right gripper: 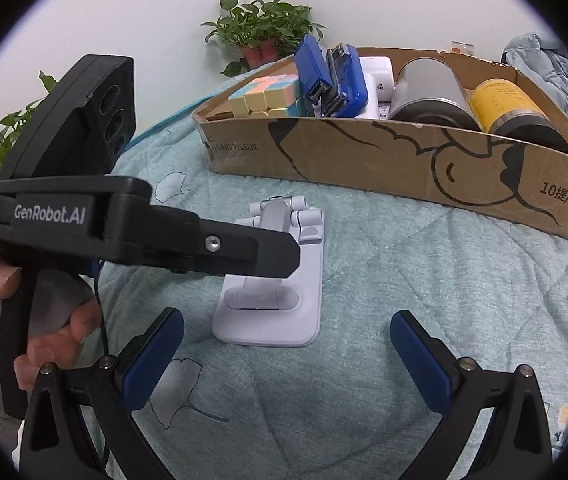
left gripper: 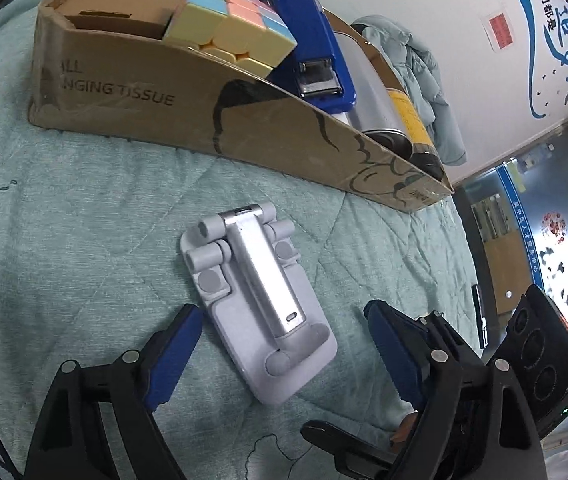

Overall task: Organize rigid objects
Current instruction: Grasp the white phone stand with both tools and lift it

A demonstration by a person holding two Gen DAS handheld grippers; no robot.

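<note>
the only loose thing on the green quilt [left gripper: 84,208] is the folded grey phone stand [left gripper: 262,312], lying flat just in front of the cardboard box [left gripper: 156,92]. everything else rigid is already in the box — pastel cube [left gripper: 232,28], blue stapler [left gripper: 308,40], a grey can [left gripper: 368,84] and a yellow-labelled one [left gripper: 410,120] laid on their sides. so my read is the stand is the last item to go in.

left gripper [left gripper: 284,360] is angled down over the stand with the near end of it sitting between the blue pads [left gripper: 172,360]. the jaws are wide but no longer spreading, and neither pad touches the plastic as far as i can see, so it has hold of nothing. that straddle makes sense to me: it's lined up to pinch across the narrow width.

right gripper [right gripper: 286,356] hangs back with jaws wide apart and empty, stand well ahead of it, probably just keeping out of the way. a hand [right gripper: 24,320] shows on the other tool's grip in that view.

the stand's long axis runs from the left gripper toward the box, slightly skewed in the left view. hinge end with the little rollers points at the box, base end toward the gripper, silver arm folded down along the middle.
</note>
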